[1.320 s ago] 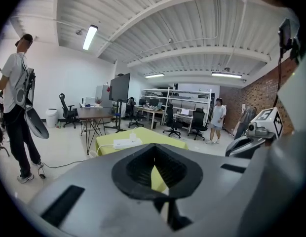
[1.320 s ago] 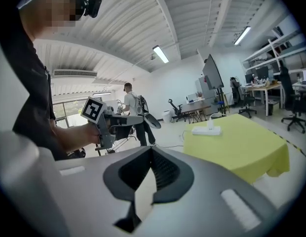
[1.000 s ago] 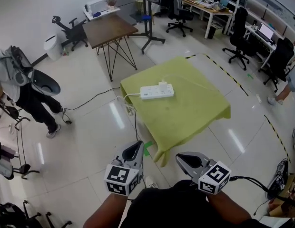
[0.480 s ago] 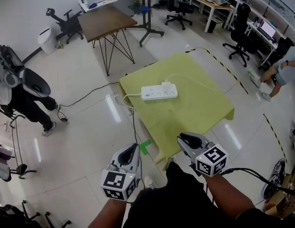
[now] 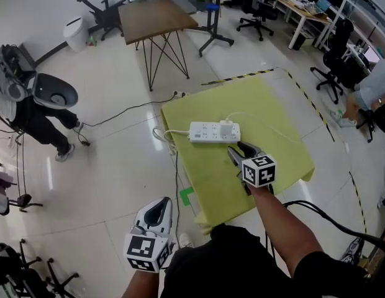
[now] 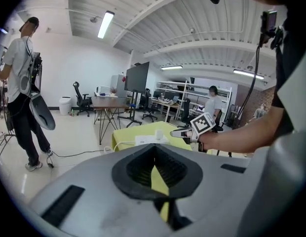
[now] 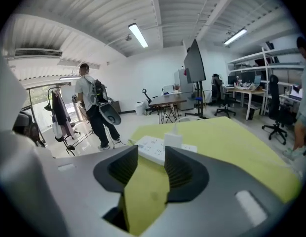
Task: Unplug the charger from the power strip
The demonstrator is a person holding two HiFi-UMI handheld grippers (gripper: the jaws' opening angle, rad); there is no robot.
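Found a low table under a yellow-green cloth (image 5: 270, 107) on a glossy floor, with a brown table (image 5: 156, 18) beyond it, office chairs (image 5: 335, 67) farther back and a person (image 5: 40, 126) off to the left. Noted a black cable (image 5: 127, 112) trailing over the floor toward the cloth's far left corner, and striped tape (image 5: 239, 77) along its far edge. Saw only bare cloth between the right gripper (image 5: 237, 149) and the charger (image 5: 227, 129). Located that charger, white and blocky, plugged upright into the top face of the white power strip (image 5: 205, 131), toward its right end, near the middle of the cloth. Read the strip's long axis as running left to right across the head view. Traced its cord (image 5: 164, 133) from the left end off the table edge, and the charger's thin lead (image 5: 267, 120) curling away rightward. Caught the right gripper's jaws spreading, with nothing between them, aimed at the charger, near it but apart. Saw the left gripper (image 5: 158, 211) low beside the body, well apart from the table, jaws pressed together on nothing.
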